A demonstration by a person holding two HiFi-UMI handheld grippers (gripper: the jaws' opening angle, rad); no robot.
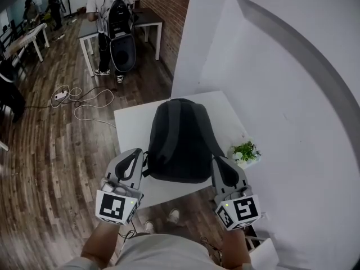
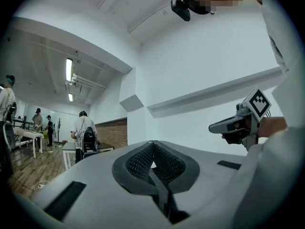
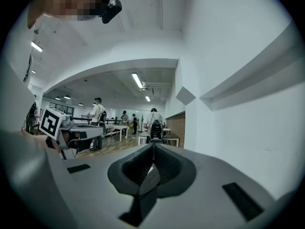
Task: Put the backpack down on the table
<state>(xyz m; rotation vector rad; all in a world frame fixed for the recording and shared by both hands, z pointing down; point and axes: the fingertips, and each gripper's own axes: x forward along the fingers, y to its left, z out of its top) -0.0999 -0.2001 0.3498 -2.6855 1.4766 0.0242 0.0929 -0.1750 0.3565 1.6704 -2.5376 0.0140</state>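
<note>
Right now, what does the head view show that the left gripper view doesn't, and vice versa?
Only the head view: the backpack with its dark body over the white table, a potted plant beside it, and a power strip with cables on the floor. Only the left gripper view: the left gripper with its jaws shut on a dark strap, plus ceiling lights. Both: the right gripper and a standing person wearing a backpack in the background.
</note>
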